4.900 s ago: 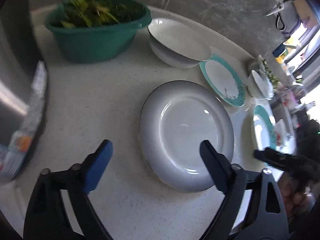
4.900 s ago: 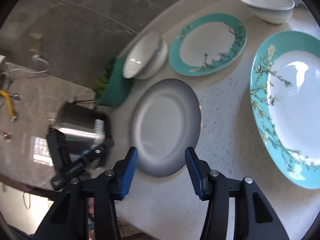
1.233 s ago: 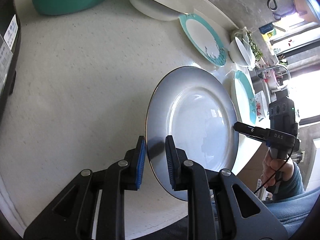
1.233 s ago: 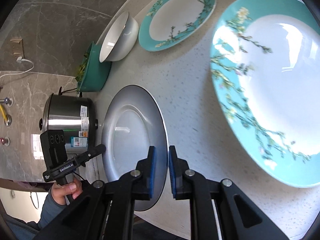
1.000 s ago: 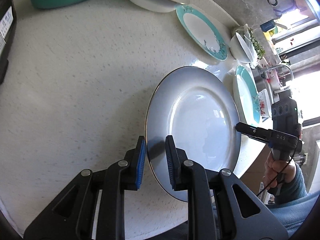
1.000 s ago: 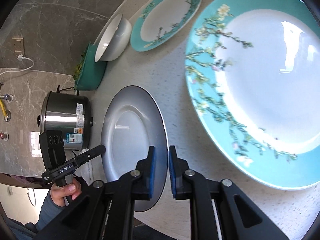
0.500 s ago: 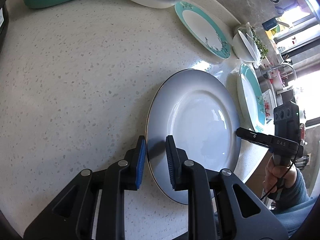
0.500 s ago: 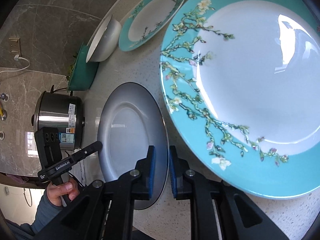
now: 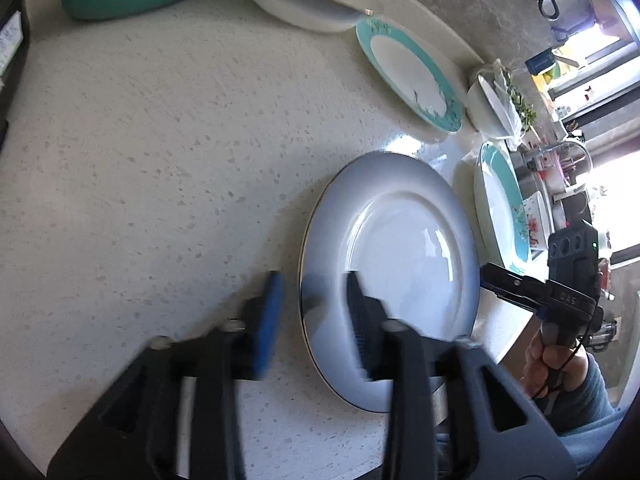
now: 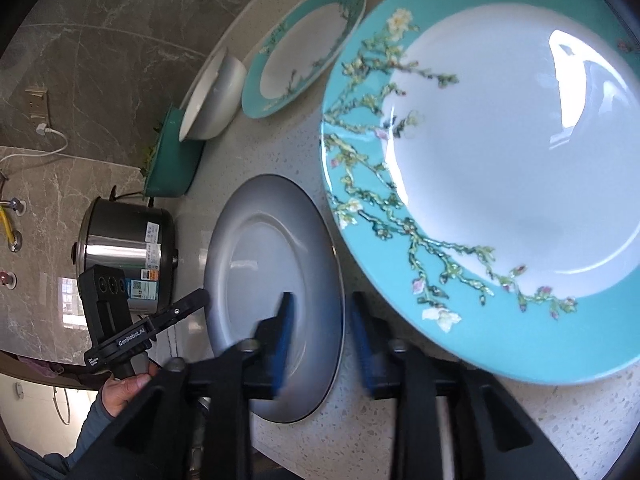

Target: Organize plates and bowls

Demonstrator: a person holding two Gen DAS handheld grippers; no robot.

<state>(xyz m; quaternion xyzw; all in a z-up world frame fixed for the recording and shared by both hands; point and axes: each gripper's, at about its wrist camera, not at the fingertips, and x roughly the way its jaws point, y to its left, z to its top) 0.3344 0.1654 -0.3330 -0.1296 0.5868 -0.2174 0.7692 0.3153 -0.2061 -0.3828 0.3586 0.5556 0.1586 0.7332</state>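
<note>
A grey-rimmed white plate (image 9: pixel 400 256) lies flat on the speckled counter; it also shows in the right wrist view (image 10: pixel 268 280). My left gripper (image 9: pixel 312 312) is open, its fingers astride the plate's left rim without clamping it. My right gripper (image 10: pixel 320 336) is open, astride the plate's opposite rim. A large teal floral plate (image 10: pixel 480 184) lies just right of the grey plate, also in the left wrist view (image 9: pixel 500 208). A smaller teal plate (image 10: pixel 300 52) and a white bowl (image 10: pixel 212 96) sit farther back.
A green basin of greens (image 10: pixel 172 160) and a steel rice cooker (image 10: pixel 128 252) stand at the counter's far end. A small white bowl with greens (image 9: pixel 496 108) sits by the wall. The counter's front edge (image 9: pixel 500 320) runs close under the grey plate.
Both grippers were shut on the grey plate's opposite rims and carried it toward the large teal plate. Now the plate rests on the counter and both grippers have opened.
</note>
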